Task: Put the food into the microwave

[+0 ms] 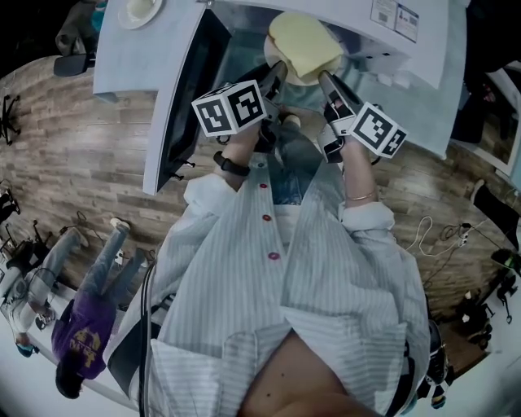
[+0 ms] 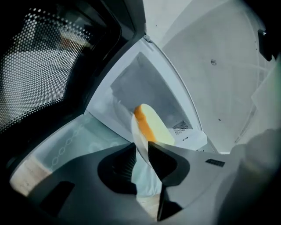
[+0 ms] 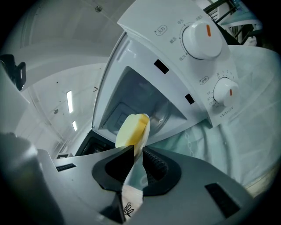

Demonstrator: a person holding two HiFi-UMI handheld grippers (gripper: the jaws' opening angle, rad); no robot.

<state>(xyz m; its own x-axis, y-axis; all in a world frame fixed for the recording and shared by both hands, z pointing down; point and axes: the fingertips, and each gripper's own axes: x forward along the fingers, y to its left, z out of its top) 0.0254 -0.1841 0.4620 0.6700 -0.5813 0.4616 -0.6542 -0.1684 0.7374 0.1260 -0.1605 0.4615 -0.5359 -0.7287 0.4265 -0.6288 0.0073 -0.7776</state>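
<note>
Mostly, food (image 1: 303,42) hides plate (image 2: 136,129); microwave (image 1: 383,37) cropped.

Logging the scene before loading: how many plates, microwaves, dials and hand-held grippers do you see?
Plates: 2 (held plate, far plate)
Microwave: 1
Dials: 2 (upper dial, lower dial)
Hand-held grippers: 2 (left hand-held gripper, right hand-held gripper)
Total: 7

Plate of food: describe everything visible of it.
The plate is round, pale and thin-rimmed, with a small dark print near its edge. It carries a smooth yellow food with an orange-brown side. It is held in the air before the open cavity of the microwave. The left gripper and the right gripper each have their jaws shut on opposite sides of its rim; nothing else visibly touches it.
</note>
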